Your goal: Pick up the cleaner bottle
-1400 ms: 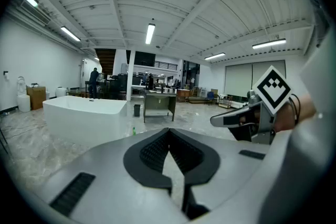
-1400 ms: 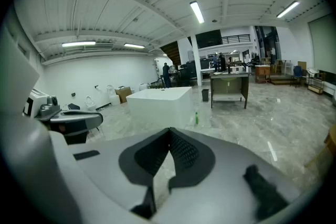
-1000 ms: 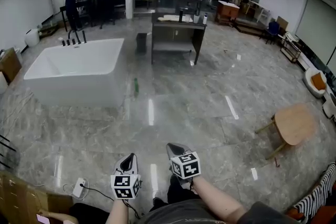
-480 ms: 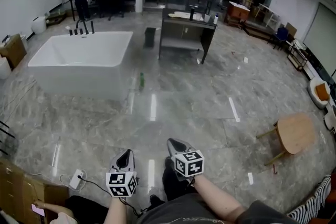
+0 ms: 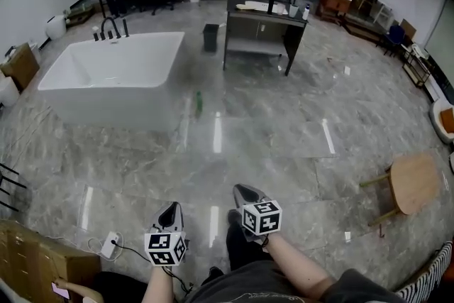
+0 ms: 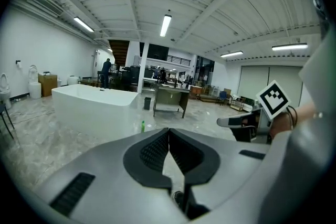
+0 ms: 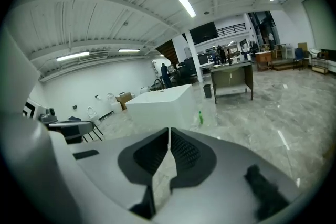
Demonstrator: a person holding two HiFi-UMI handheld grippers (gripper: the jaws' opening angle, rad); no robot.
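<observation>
The cleaner bottle (image 5: 199, 102) is a small green thing standing on the floor (image 5: 284, 138) far ahead of me. It is just beside the near right corner of the white bathtub (image 5: 113, 74) and well apart from both tools. The left hand-held gripper (image 5: 169, 209) and the right hand-held gripper (image 5: 245, 190) hang low and near, side by side. Each has its jaws pressed together on nothing, and that is my first worry. If I arrive like this, shut tips will only nudge the bottle, and on that glossy stone it would tip or skate away. The jaws have to spread before either one gets close. The tub wall is the second risk: it shuts off the left side, so a sweep from there could pin the bottle against the wall or strike the tub itself. The bottle also sits at floor level, which means a long stoop, and a steep angle could bring a jaw down on its top. At this range it is only a green sliver, so I cannot tell its shape or cap, though it looks upright, and a grip set too high might slip. Nearer me, the white power strip (image 5: 110, 246) and its cable lie on the floor at near left, where a careless step could snag them.
</observation>
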